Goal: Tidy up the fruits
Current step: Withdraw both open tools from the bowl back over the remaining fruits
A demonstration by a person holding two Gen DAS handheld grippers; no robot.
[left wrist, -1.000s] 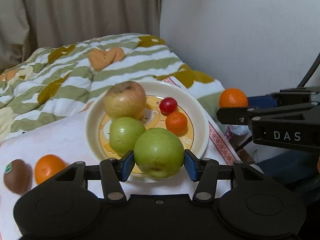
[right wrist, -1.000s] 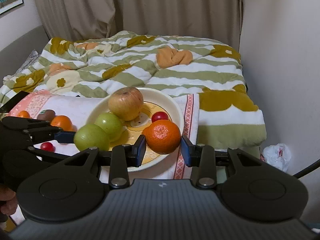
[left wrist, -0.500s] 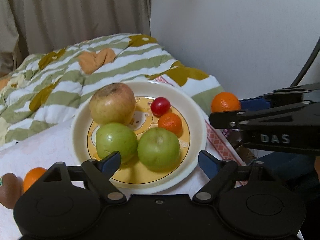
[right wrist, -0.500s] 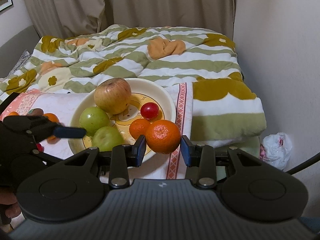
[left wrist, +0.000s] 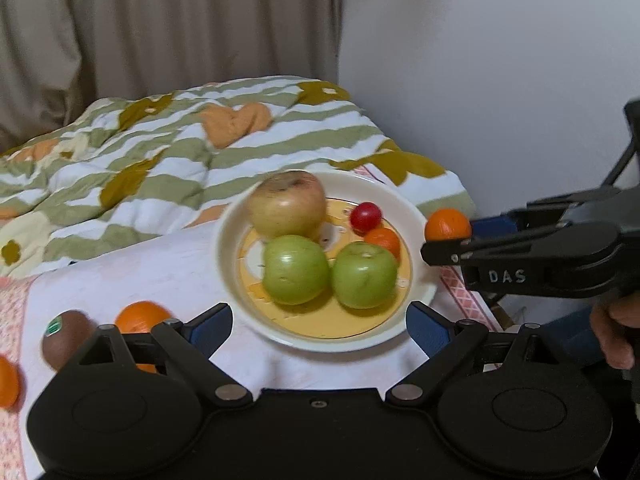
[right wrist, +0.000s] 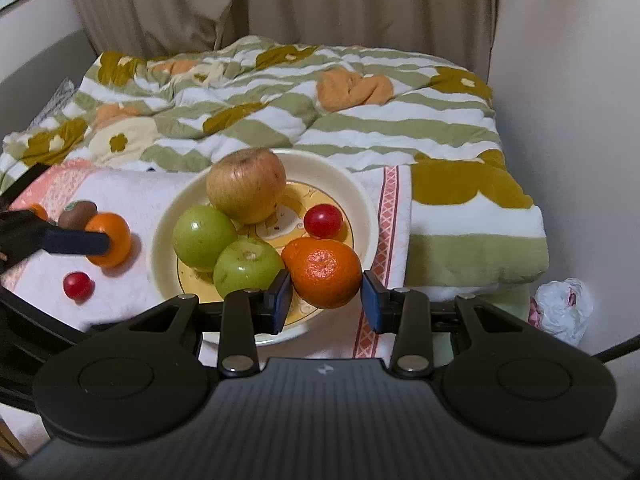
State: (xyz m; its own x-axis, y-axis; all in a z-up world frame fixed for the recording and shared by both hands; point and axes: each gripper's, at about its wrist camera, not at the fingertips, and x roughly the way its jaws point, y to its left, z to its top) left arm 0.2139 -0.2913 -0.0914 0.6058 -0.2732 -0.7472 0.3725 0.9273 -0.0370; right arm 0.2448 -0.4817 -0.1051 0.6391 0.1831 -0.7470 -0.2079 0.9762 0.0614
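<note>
My right gripper [right wrist: 325,300] was closed onto a round orange mandarin [right wrist: 325,277], blue pads touching both its sides, held just above the near right rim of the cream round plate with yellow centre [right wrist: 362,204]. My left gripper [left wrist: 319,328] stood wide apart, nothing between its blue pads, just short of the plate's near edge [left wrist: 224,248]. On the plate lay two green apples [left wrist: 296,269] [left wrist: 364,274] side by side and touching, a big yellow-red apple [left wrist: 286,203] behind them, a small red cherry tomato [left wrist: 365,216] and a small orange mandarin [left wrist: 382,240] touching each other at the right. The plate sat on a white cloth with pink patterned border [right wrist: 394,216] over the bed. Left of the plate on the cloth: an orange mandarin [right wrist: 112,236], a brown kiwi with a sticker [right wrist: 78,214] just behind it, a second red cherry tomato [right wrist: 78,285] nearer me, and another orange fruit [left wrist: 7,380] at the far left edge. A green-and-white striped quilt [right wrist: 304,120] was behind, beige curtains [right wrist: 280,0] beyond.
</note>
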